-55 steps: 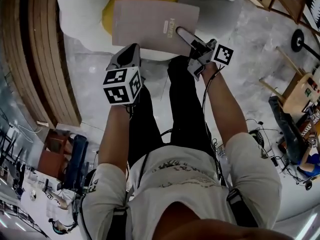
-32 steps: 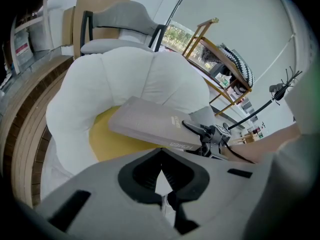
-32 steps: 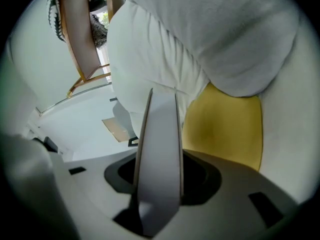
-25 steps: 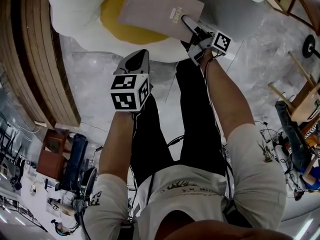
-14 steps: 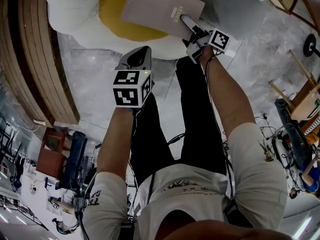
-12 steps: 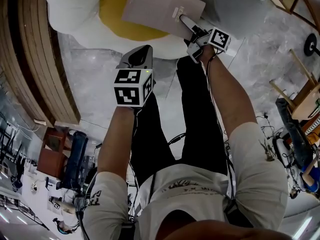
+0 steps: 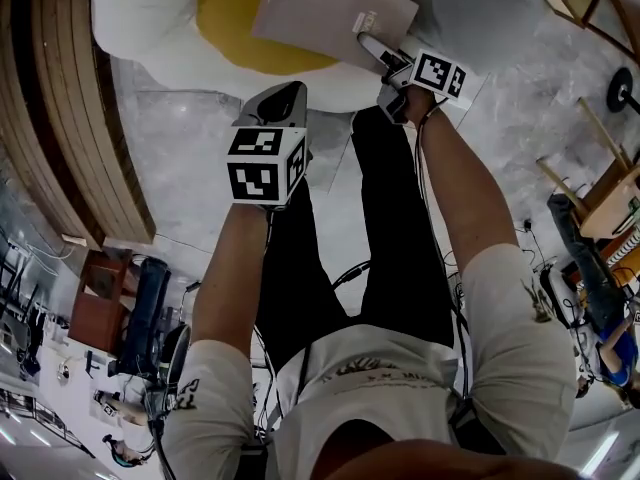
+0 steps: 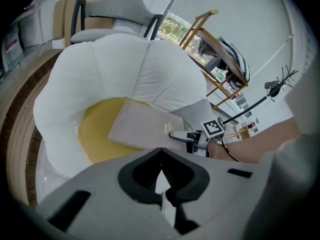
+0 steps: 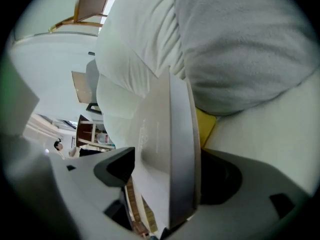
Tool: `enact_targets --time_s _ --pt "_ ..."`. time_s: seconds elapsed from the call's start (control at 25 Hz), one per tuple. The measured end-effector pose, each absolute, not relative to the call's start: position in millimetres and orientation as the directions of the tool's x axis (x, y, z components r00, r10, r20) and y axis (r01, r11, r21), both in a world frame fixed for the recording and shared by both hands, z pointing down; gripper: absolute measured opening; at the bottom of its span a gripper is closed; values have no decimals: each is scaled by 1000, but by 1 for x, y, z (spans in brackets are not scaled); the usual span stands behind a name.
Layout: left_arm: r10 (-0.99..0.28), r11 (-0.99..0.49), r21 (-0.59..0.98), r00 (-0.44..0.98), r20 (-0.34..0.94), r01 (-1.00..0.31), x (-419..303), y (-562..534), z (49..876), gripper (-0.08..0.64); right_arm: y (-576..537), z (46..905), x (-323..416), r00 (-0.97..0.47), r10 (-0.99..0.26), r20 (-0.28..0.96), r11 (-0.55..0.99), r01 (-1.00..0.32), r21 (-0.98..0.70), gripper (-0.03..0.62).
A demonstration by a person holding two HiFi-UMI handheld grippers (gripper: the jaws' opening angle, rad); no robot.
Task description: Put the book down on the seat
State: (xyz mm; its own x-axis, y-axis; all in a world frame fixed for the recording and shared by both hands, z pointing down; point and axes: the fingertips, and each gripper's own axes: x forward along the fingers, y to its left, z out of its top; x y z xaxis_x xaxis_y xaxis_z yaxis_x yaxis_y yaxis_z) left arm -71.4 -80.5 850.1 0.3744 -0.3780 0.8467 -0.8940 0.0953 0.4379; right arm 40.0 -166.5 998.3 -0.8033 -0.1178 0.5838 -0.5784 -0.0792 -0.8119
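The grey-beige book lies flat on the yellow seat cushion of a white puffy armchair. My right gripper is at the book's near right corner. Its jaws have just been opening and stand wide, with the book between them and a gap on the left side. In the left gripper view the book rests on the yellow seat, the right gripper at its corner. My left gripper hangs over the floor in front of the chair, shut and empty.
A grey cushion lies on the chair to the right of the book, also close in the right gripper view. Curved wooden steps run along the left. Wooden furniture stands at the right on the marble floor.
The book has sunk onto the yellow seat and lies flatter. The right gripper went down with it and rolled. The left gripper has hardly moved.
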Motion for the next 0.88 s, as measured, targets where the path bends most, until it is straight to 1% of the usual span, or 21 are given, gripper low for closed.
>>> enact_targets --time_s 0.2,0.48,0.56,0.68,0.72,0.76,0.8,0.84,0.88 --pt "-375 106 436 370 850 -894 -82 -80 852 21 -165 1002 57 -746 -101 658 -13 -661 -751 347" --pt "-386 111 415 346 855 -903 -90 -85 842 21 -154 996 74 -714 -62 697 7 -699 -715 345" --pt "-388 110 416 347 854 -903 -90 -87 837 21 -160 989 82 -673 -113 731 18 -736 -676 344" --pt "-394 108 417 346 851 -903 -91 -89 827 21 -175 975 94 -625 -240 743 -38 -758 -651 339" --pt "-399 109 417 345 850 -902 -91 -91 823 21 -180 970 99 -605 -272 748 -53 -767 -639 321" --pt "-404 112 418 343 848 -902 -91 -93 819 21 -183 964 104 -580 -296 759 -62 -781 -621 230" --pt "-408 114 417 340 847 -902 -91 -94 814 21 -184 957 108 -555 -311 771 -66 -797 -600 65" --pt "-413 115 416 337 846 -902 -91 -95 809 21 -184 950 111 -538 -317 781 -62 -810 -584 40" --pt "-418 117 414 333 845 -903 -92 -96 802 21 -182 942 111 -534 -314 785 -50 -817 -575 34"
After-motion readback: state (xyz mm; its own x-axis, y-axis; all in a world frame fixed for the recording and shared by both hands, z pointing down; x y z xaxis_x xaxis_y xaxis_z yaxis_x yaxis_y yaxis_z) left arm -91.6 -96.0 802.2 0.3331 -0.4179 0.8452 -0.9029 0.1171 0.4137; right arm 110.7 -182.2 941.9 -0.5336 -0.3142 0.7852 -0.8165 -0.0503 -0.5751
